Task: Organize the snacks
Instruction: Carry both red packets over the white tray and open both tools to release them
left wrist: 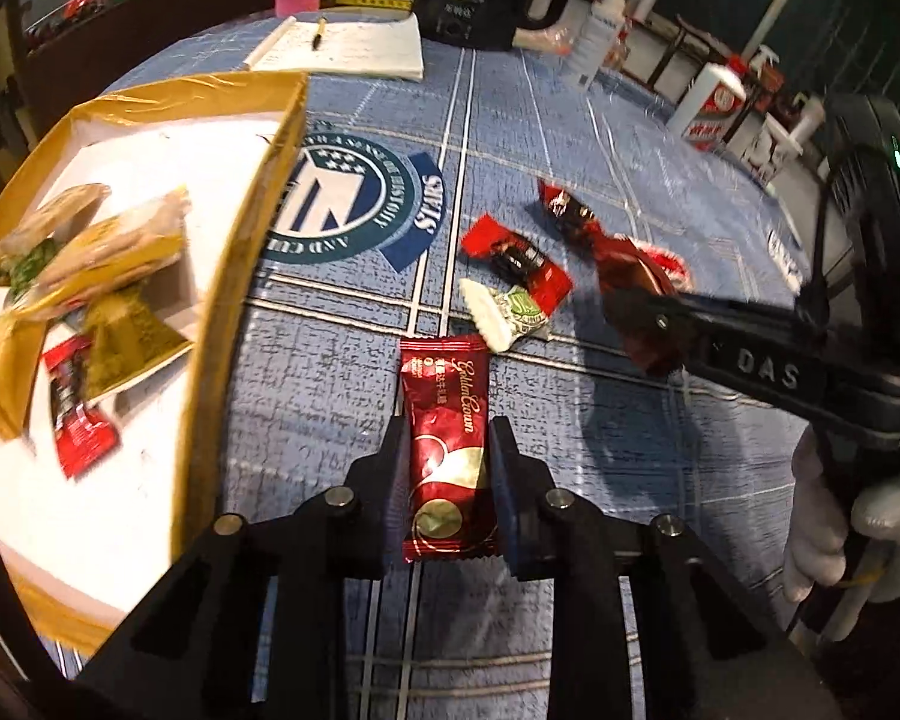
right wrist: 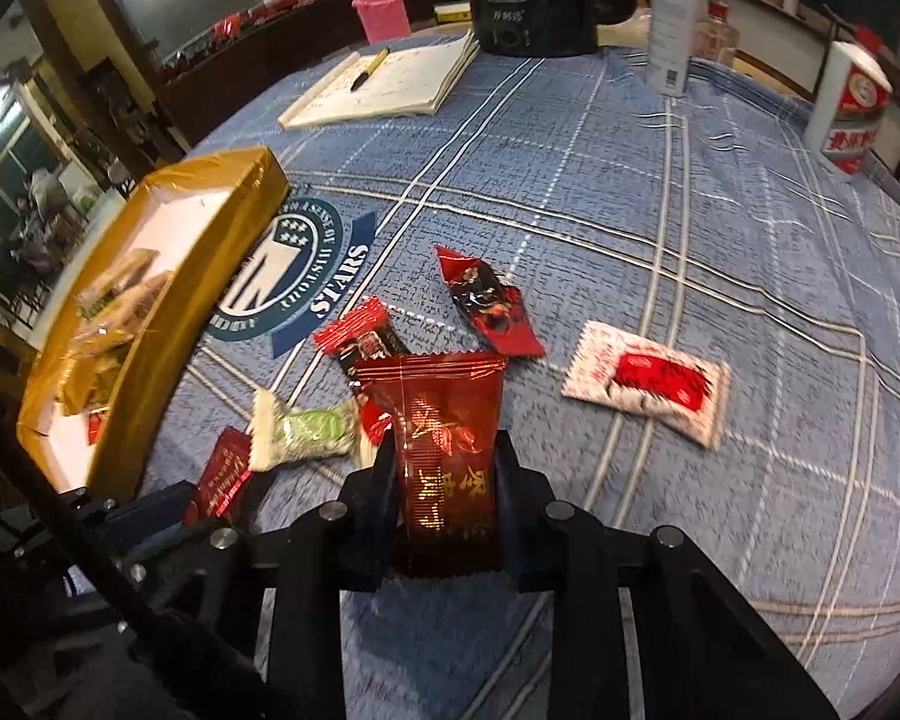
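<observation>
L tool [left wrist: 444,468] clamped on red wafer pack [left wrist: 444,450]; R tool [right wrist: 447,480] clamped on dark-red packet [right wrist: 444,456]. Gold box [left wrist: 240,276] w/ snacks at left on counter [left wrist: 570,120].

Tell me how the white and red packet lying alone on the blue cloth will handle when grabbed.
The white and red packet lies flat and looks thin, so it is probably light. Its crimped edges suggest soft film that would likely flex, not stay stiff. The wrapper may slip between pads; being flat, it is unlikely to roll.
</observation>
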`<action>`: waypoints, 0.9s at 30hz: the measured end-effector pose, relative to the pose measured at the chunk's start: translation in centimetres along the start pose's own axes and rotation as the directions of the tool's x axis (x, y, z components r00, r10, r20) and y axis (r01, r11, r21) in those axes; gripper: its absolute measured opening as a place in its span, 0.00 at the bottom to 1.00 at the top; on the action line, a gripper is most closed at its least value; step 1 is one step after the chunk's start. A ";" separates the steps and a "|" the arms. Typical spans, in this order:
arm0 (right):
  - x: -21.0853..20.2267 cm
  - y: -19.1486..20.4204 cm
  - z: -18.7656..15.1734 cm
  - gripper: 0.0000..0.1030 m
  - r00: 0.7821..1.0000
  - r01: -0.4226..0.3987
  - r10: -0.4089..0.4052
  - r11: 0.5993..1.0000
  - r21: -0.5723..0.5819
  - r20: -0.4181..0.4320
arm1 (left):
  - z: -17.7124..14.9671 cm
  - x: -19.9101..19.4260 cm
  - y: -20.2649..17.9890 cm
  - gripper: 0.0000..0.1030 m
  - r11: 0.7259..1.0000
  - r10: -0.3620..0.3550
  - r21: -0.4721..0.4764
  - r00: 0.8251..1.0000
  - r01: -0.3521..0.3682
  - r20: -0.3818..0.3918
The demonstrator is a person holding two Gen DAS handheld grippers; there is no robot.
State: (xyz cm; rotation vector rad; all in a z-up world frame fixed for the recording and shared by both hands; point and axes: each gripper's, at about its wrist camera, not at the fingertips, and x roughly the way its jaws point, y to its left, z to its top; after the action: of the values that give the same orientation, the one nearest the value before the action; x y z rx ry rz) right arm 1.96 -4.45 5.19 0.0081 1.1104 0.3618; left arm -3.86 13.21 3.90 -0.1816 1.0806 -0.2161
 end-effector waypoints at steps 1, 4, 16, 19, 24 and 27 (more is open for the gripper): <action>-0.4 0.0 -0.2 0.26 1.000 -0.005 0.005 1.000 0.006 0.005 | 0.0 -0.6 0.1 0.27 1.000 -0.007 -0.012 1.000 0.008 0.011; -1.8 0.2 -0.7 0.26 0.999 -0.031 0.030 0.999 0.028 0.020 | -0.2 -2.2 0.4 0.27 0.999 -0.016 -0.038 0.999 0.018 0.042; -6.8 5.2 -0.1 0.26 0.991 -0.087 0.092 0.995 -0.051 0.101 | -0.7 -9.7 5.8 0.27 0.983 0.076 -0.182 0.979 -0.040 0.191; -7.9 7.5 0.7 0.26 0.986 -0.061 0.079 0.991 -0.120 0.149 | -0.8 -11.1 7.9 0.27 0.975 0.109 -0.215 0.972 -0.063 0.209; -8.9 10.9 3.0 0.27 0.972 -0.009 0.058 0.977 -0.212 0.229 | -0.5 -12.0 10.7 0.27 0.964 0.158 -0.243 0.964 -0.105 0.213; -8.8 12.9 4.6 0.27 0.968 -0.016 0.075 0.971 -0.240 0.241 | 0.0 -11.8 12.4 0.27 0.961 0.179 -0.247 0.962 -0.126 0.204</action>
State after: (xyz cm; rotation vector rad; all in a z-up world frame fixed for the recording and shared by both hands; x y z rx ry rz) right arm -1.06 5.96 17.38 -0.1286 0.8145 0.5187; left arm -8.16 28.25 10.85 -0.3233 0.8869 0.0717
